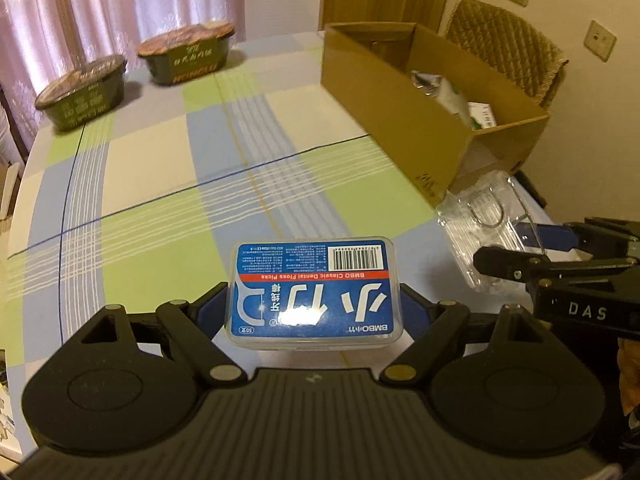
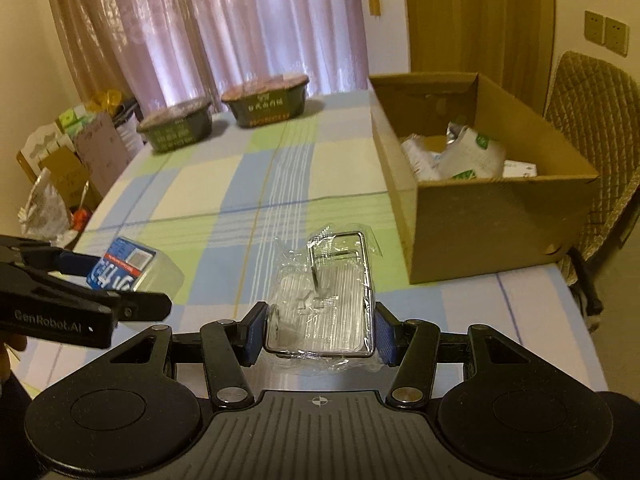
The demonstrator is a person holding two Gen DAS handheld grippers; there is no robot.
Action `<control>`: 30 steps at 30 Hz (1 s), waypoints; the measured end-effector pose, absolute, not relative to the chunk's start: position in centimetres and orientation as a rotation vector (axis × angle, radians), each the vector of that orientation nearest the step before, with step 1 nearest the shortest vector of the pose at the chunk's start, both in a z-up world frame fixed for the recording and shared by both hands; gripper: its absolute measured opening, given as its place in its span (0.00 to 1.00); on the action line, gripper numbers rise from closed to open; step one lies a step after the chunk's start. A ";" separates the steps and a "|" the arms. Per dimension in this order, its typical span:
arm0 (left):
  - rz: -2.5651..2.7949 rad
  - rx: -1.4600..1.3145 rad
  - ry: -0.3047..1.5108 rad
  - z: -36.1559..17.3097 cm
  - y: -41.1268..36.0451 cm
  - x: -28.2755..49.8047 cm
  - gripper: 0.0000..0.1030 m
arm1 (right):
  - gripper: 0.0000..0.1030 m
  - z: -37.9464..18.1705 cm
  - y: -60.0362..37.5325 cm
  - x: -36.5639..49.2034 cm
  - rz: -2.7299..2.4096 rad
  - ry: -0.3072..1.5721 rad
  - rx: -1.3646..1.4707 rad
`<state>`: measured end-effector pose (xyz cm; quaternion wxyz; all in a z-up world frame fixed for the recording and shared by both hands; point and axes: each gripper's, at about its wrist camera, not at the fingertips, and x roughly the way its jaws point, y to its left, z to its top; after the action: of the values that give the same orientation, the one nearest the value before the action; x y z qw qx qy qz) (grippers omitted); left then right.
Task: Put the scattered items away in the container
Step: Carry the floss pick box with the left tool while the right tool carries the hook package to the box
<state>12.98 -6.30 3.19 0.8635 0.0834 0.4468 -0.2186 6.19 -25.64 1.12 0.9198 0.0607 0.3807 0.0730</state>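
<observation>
At the bottom centre of the left wrist view, my left hand-held gripper (image 1: 314, 308) pinches the floss-pick box (image 1: 314, 292) across its short sides, blue pads pressed against the clear lid edges. The box lies flat with its label up and appears lifted just off the worktop (image 1: 160, 168), which I judge keeps it level for the carry.

In the right wrist view, bottom centre, my right hand-held gripper (image 2: 320, 334) is clamped on the clear plastic packet (image 2: 324, 300), a wrapped metal-framed item, its pads squeezing the near end so that the rest sticks out forward over the checked cloth. Holding it by the end leaves the far part free to go over a wall first.

Both loads sit low in their frames, near me, side by side; each gripper shows at the edge of the other's view.

Further off, at the right of both views, stands the cardboard box (image 2: 480, 216), open at the top, with a few white and green packs (image 2: 468, 156) already inside. I take it as the container, so both items must rise above its near wall before release. The right load is nearer to it.

Farthest away, in the upper left, two dark green lidded bowls (image 1: 132, 72) rest on the worktop by the curtain, untouched.
</observation>
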 end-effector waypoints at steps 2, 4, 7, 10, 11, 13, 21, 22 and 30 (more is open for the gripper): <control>-0.466 0.181 0.929 3.9 -6.8 12.5 0.81 | 0.55 2.0 -26.0 5.7 0.147 0.767 0.124; -0.476 0.181 0.922 4.6 -7.2 12.1 0.81 | 0.55 2.9 -26.7 5.3 0.143 0.753 0.122; -0.485 0.192 0.904 5.3 -7.9 11.6 0.81 | 0.55 4.1 -27.8 4.8 0.128 0.733 0.128; -0.494 0.198 0.889 6.1 -8.5 11.2 0.81 | 0.55 4.9 -28.9 4.4 0.111 0.716 0.127; -0.497 0.201 0.884 6.3 -8.7 11.1 0.81 | 0.55 5.2 -29.3 4.3 0.104 0.712 0.131; -0.502 0.205 0.875 6.7 -9.1 10.9 0.81 | 0.55 5.6 -30.0 4.0 0.089 0.702 0.136; -0.530 0.212 0.854 7.6 -10.4 10.7 0.81 | 0.55 6.7 -32.2 3.6 0.048 0.680 0.156; -0.533 0.210 0.854 7.6 -10.6 10.7 0.81 | 0.55 6.8 -32.4 3.6 0.044 0.679 0.158; -0.563 0.220 0.851 7.8 -12.6 11.1 0.81 | 0.55 7.5 -34.2 3.7 0.000 0.659 0.177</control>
<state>11.07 -12.55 7.80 0.8669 0.1051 0.4063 -0.2689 3.69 -34.23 7.45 0.9424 0.0866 0.3230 0.0001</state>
